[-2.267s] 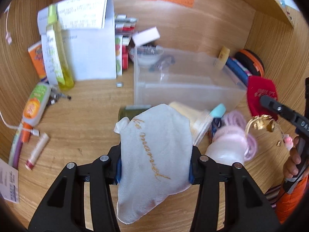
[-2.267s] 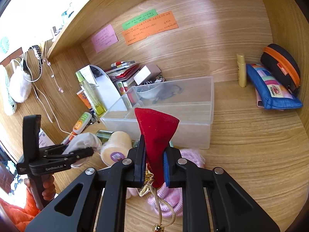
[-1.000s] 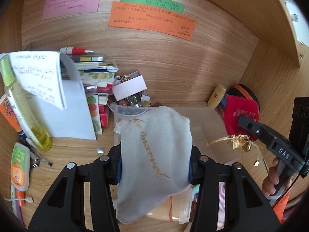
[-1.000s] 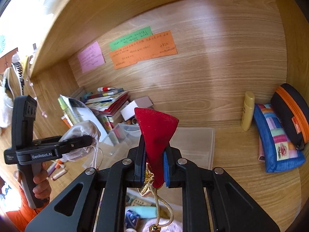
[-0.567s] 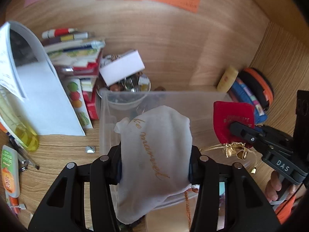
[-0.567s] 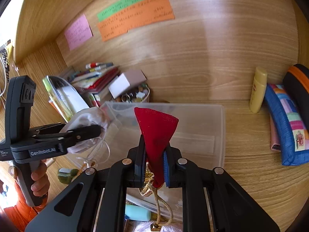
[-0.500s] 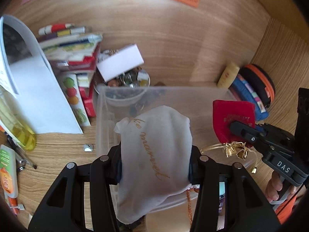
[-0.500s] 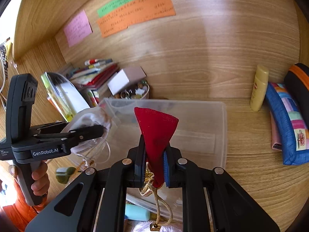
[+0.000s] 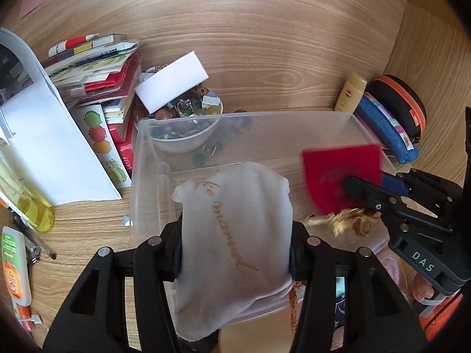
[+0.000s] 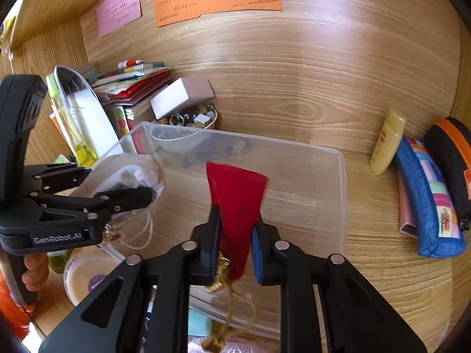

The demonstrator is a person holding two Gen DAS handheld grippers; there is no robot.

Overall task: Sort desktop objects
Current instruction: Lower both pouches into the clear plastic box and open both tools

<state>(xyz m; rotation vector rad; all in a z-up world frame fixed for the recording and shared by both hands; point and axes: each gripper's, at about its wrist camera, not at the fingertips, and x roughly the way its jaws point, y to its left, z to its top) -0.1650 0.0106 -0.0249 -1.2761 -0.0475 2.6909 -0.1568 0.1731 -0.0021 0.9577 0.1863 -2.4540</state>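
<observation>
Left wrist view shows the left gripper [image 9: 235, 244] clamped on a white cloth pouch [image 9: 232, 235] with gold lettering, held above the near left part of the clear plastic bin [image 9: 141, 176], whose floor looks bare. To its right the right gripper [image 10: 235, 241] pinches a red velvet pouch [image 10: 235, 194] over the middle of the bin, with its gold cord and tassel [image 10: 226, 309] dangling below the fingers; in this frame its jaws look a little slack around the fabric, though I cannot tell whether it is letting go

Dropping both pouches inside seems to be the step in hand. To do it well, lower each pouch below the rim before letting go, so soft fabric does not drape over the wall. Keep the two grippers apart so the white pouch's drawstring [image 10: 141, 235] and the tassel do not tangle. Release one at a time, then lift straight up, checking no cord snags on the fingers
</observation>
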